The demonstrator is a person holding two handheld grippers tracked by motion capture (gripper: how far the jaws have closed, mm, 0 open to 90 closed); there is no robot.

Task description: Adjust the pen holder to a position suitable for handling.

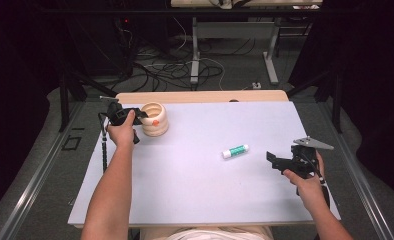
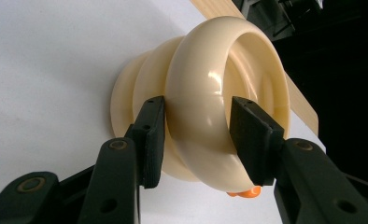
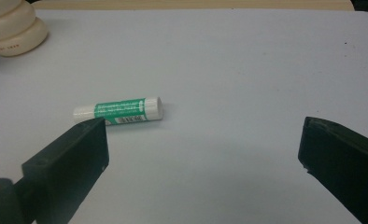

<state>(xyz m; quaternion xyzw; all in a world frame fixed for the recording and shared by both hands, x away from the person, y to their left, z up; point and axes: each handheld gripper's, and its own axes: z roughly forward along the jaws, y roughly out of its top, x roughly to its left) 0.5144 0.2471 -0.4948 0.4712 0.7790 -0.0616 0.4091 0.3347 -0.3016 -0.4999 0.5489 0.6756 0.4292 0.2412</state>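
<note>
The step in hand is judged to be the grasp of the cream ribbed cup (image 1: 154,119), which stands upright at about ten o'clock on the white table (image 1: 195,195), close to the far edge. The left hand-held gripper (image 2: 198,135) is set across the cup's thick top rim: one jaw is seen pressed on the outside of the rim, the other inside the mouth, so the rim wall is clamped between the pads. An orange spot (image 2: 244,192) is seen low on the cup's side, just under the inner jaw.

The right hand-held gripper (image 3: 201,154) is held at about four o'clock on the table, its jaws wide apart with nothing between them. A green and white glue stick (image 3: 119,111) lies on its side near the table's middle, at about eleven o'clock ahead of those jaws and apart from them.

The next move is judged to call for a straight lift of the cup with the grip kept firm, as only one wall of the rim is held and the cup could swing or tip. For the glue stick, the open jaws would have to be brought forward and lowered over its body.

Open room is ample: the middle and near part of the table are bare. The wooden strip (image 1: 200,96) along the far edge is just behind the cup, so little margin is left at twelve o'clock.
</note>
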